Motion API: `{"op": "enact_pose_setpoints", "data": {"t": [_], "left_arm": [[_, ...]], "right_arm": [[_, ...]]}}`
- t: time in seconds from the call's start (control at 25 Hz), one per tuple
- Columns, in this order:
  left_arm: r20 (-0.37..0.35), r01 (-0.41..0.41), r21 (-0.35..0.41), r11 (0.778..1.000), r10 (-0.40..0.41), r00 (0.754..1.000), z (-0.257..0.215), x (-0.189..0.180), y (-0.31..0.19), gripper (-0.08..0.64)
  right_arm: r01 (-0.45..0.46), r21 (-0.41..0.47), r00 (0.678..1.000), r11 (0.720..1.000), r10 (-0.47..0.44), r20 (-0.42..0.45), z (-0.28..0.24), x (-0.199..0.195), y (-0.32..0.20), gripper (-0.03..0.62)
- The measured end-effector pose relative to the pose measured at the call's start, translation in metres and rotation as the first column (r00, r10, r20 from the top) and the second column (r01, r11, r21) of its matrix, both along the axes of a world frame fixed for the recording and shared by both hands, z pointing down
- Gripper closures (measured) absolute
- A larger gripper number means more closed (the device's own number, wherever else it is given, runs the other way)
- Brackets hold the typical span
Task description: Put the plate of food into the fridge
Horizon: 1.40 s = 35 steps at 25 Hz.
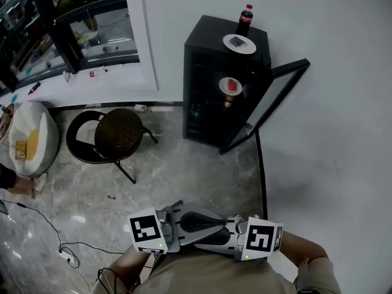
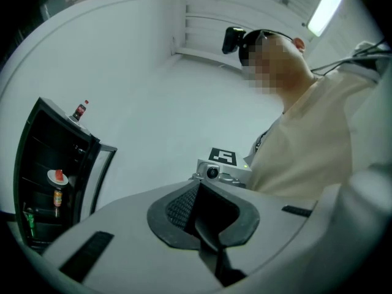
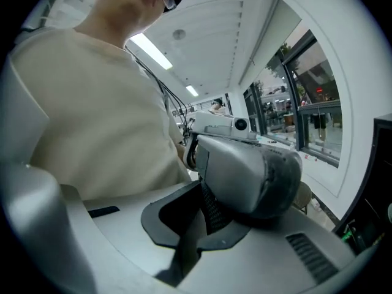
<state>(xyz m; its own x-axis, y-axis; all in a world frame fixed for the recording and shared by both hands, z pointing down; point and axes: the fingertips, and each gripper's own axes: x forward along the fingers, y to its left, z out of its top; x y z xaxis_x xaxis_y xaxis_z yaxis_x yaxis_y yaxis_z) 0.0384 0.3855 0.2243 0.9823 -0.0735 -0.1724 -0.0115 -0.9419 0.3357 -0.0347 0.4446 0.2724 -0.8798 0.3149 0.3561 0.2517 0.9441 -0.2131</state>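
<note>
From the head view, both grippers sit close against the person's body at the bottom of the picture, pointing toward each other with their tips overlapping. The left gripper (image 2: 205, 224) has its jaws pressed together with nothing between them, and its own view looks past them at the marker cube and camera of the other gripper, with the person's beige shirt (image 2: 312, 146) behind. The right gripper (image 3: 197, 228) is likewise closed and empty; its view shows the grey body of the left gripper lying just above its jaws, which the left gripper view cannot show.

The black fridge (image 1: 202, 48) stands against the white wall, well apart from both grippers, with its door (image 1: 293, 66) swung open. A plate of red food (image 1: 230, 86) sits on an upper shelf inside; the left gripper view shows it there too, small, while the right gripper view catches only an edge of the fridge. Only the head view shows a second plate (image 1: 239, 43) on top of the fridge, beside a cola bottle (image 1: 245, 19), and a round stool (image 1: 119, 132) on the floor to the left.
</note>
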Motion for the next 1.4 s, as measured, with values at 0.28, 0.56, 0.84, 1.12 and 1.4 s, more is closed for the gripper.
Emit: {"op": "enact_pose_setpoints", "data": {"t": [0.28, 0.56, 0.84, 1.12, 1.4], "left_arm": [[0.001, -0.042, 0.024, 0.999, 0.042, 0.999, 0.000, -0.035, -0.013, 0.552], [0.014, -0.058, 0.018, 0.998, 0.058, 0.998, 0.005, -0.057, -0.028, 0.551], [0.004, 0.053, 0.047, 0.997, -0.053, 0.999, 0.000, -0.077, -0.060, 0.551], [0.006, 0.199, 0.042, 0.979, -0.200, 0.980, 0.002, -0.093, -0.095, 0.551], [0.028, 0.245, 0.055, 0.968, -0.246, 0.969, 0.002, -0.068, -0.129, 0.551]], "right_arm": [[0.090, -0.107, 0.995, 0.990, -0.085, 0.050, -0.007, -0.032, -0.012, 0.574], [0.026, -0.274, 0.989, 0.961, 0.015, 0.146, -0.016, -0.060, -0.032, 0.574], [-0.112, -0.230, 0.977, 0.967, 0.149, 0.152, -0.017, -0.060, -0.074, 0.572], [-0.366, -0.236, 0.892, 0.900, 0.412, 0.187, -0.020, -0.033, -0.134, 0.572], [-0.476, -0.286, 0.828, 0.832, 0.534, 0.175, -0.010, 0.000, -0.187, 0.572]]}}
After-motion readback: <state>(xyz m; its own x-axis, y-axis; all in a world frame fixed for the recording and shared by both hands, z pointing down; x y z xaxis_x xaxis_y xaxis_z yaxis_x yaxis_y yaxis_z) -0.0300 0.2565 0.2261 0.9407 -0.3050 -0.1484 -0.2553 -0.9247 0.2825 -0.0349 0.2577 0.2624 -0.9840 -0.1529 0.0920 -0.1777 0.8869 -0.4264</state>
